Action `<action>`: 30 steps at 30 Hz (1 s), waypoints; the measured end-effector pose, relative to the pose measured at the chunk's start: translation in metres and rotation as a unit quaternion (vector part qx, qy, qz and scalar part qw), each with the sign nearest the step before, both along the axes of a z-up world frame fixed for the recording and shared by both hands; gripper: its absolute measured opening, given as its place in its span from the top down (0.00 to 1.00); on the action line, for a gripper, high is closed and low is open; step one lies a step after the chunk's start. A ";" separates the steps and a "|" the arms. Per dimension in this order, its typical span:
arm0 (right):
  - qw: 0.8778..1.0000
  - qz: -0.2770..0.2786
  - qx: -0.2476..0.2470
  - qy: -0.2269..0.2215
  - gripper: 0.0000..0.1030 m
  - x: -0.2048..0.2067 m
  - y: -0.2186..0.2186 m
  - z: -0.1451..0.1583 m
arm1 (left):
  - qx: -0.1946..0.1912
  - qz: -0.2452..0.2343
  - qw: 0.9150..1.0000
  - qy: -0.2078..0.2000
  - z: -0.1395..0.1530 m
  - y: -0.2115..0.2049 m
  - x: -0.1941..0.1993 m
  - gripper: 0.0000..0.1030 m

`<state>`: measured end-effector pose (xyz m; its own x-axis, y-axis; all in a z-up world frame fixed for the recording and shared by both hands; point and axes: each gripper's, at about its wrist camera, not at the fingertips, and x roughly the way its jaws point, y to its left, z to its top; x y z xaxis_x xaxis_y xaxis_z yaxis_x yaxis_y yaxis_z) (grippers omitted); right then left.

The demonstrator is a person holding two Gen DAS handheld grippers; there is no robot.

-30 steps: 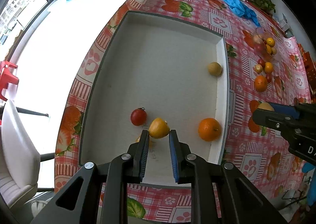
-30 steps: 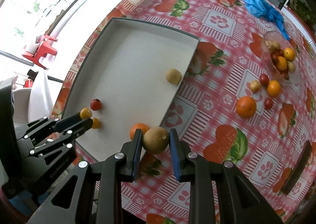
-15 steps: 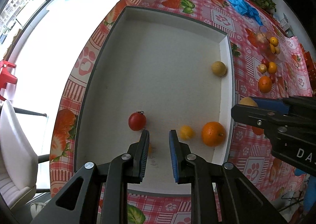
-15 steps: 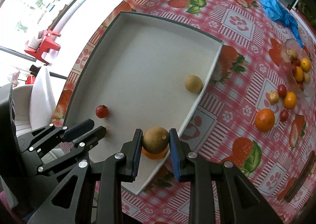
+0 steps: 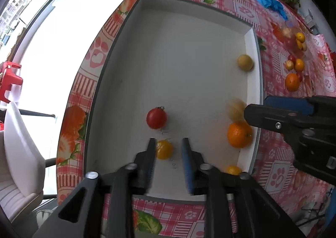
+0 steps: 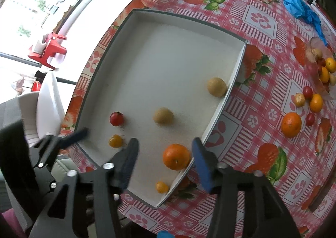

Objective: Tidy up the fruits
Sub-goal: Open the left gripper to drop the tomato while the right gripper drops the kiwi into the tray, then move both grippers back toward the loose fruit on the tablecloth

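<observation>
A white tray with a grey rim lies on the red patterned tablecloth. In it are a red tomato, a small yellow fruit, an orange, two tan round fruits and a small yellow fruit at the near corner. My left gripper is open and empty above the small yellow fruit. My right gripper is wide open and empty above the orange.
Loose fruit lies on the cloth right of the tray: an orange, small tomatoes and yellow fruits, and a clear bag of fruit. A blue cloth lies at the far side. A white chair stands left of the table.
My right gripper has opened wide and let go of the tan fruit, which now lies in the tray. The small yellow fruit sits between my left fingers' line of view.
</observation>
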<state>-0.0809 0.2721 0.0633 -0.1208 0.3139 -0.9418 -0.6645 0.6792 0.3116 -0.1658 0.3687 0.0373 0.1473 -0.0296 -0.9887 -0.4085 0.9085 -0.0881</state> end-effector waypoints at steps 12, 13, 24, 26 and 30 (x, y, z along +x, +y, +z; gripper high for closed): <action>0.999 -0.042 -0.008 -0.022 0.07 0.015 -0.030 0.004 | 0.021 0.002 1.000 -0.004 0.006 -0.006 0.000 0.17; 0.998 -0.050 -0.010 -0.030 0.07 0.017 -0.034 0.003 | 0.023 0.000 1.000 -0.002 0.005 -0.008 0.001 0.17; 0.984 -0.164 -0.074 -0.007 0.07 0.050 -0.112 -0.033 | 0.021 -0.022 1.000 0.006 0.007 -0.031 0.013 0.17; 0.979 -0.184 -0.086 0.002 0.07 0.054 -0.128 -0.040 | 0.020 -0.029 0.999 0.006 0.009 -0.037 0.019 0.17; 0.972 -0.209 -0.106 0.014 0.07 0.058 -0.158 -0.054 | 0.022 -0.046 0.999 0.002 0.014 -0.050 0.030 0.17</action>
